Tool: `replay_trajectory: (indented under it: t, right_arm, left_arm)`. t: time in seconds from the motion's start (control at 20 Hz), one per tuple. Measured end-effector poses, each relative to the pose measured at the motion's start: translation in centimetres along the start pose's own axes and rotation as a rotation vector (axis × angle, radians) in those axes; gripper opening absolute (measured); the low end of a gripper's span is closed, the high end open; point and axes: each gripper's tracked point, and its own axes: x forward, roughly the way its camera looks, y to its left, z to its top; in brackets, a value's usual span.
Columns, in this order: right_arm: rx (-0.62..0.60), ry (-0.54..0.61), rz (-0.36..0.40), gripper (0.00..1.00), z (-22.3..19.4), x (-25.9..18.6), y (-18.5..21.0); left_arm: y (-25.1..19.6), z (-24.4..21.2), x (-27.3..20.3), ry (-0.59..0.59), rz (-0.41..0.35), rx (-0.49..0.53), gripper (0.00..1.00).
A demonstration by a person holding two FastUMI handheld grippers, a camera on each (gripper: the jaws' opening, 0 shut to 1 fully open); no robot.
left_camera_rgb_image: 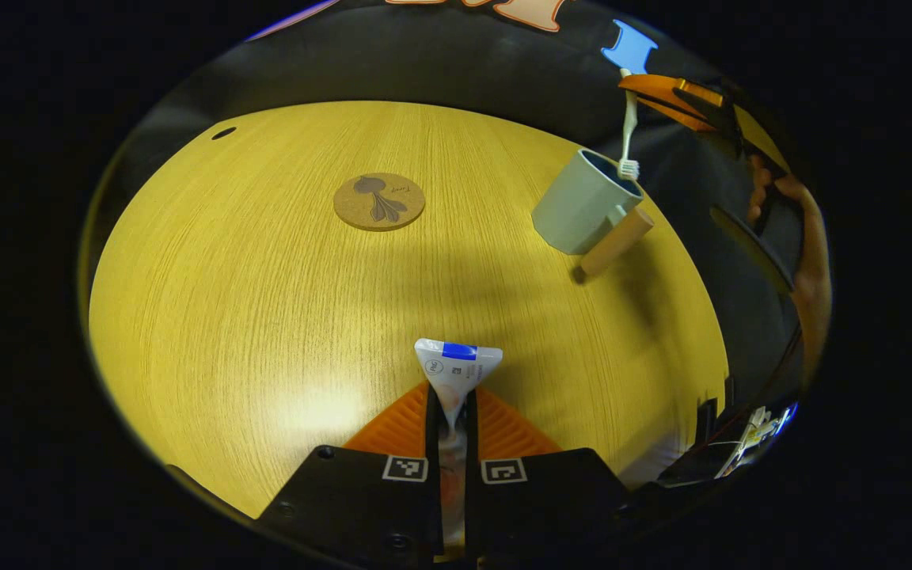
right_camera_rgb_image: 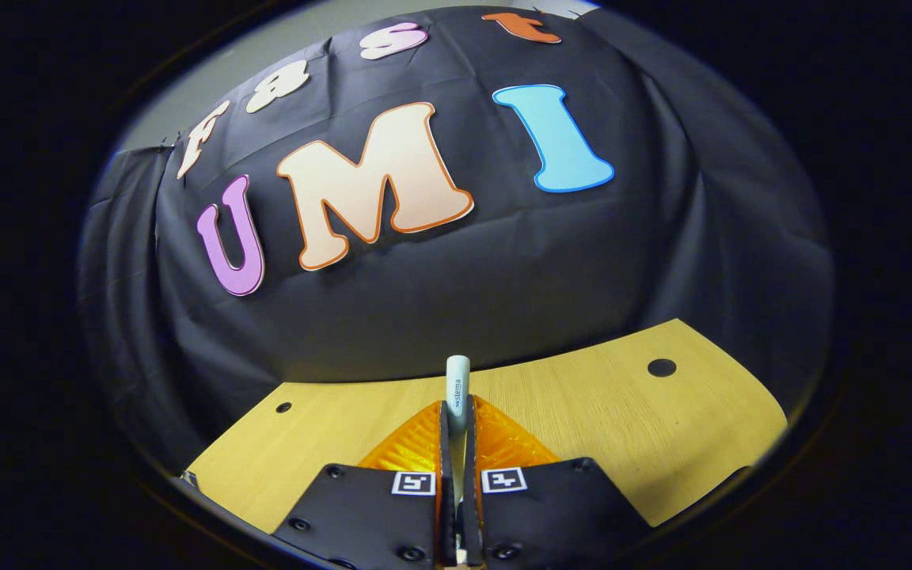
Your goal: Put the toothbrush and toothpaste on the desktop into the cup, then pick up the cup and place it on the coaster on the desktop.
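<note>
White toothpaste (left_camera_rgb_image: 456, 368) with blue band, clamped in left hand-held gripper (left_camera_rgb_image: 454, 412) above desk (left_camera_rgb_image: 266, 317). Right hand-held gripper (right_camera_rgb_image: 456, 419) clamped on white toothbrush (right_camera_rgb_image: 457, 388), bristles over grey cup (left_camera_rgb_image: 583, 206). Round cork coaster (left_camera_rgb_image: 379, 202) well apart.

Grey cup (left_camera_rgb_image: 583, 204) with a wooden handle sits near the table's right edge, white toothbrush (left_camera_rgb_image: 628, 131) bristles-down at its rim. Cork coaster (left_camera_rgb_image: 379, 202) mid-table; white toothpaste (left_camera_rgb_image: 454, 376) tube raised above the near edge.

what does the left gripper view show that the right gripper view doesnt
Left gripper view: the left tool shut on the toothpaste, the coaster, and the cup with the toothbrush head at its rim, held from above by the other tool. Right gripper view: the right tool shut on the toothbrush handle, against the booth wall. Both: the wooden desktop.
</note>
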Motion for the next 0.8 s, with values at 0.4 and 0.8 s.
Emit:
replay_trajectory:
  t: [0.4, 0.8]
  right_arm:
    - [-0.135, 0.009, -0.035, 0.08, -3.0, 0.7, -0.3]
    - [-0.134, 0.036, -0.058, 0.38, -3.6, -1.7, -0.8]
  left_arm:
    - [0.0, 0.1, -0.1, 0.002, -0.013, 0.003, 0.10]
    - [0.0, 0.2, 0.0, -0.005, -0.035, -0.015, 0.10]
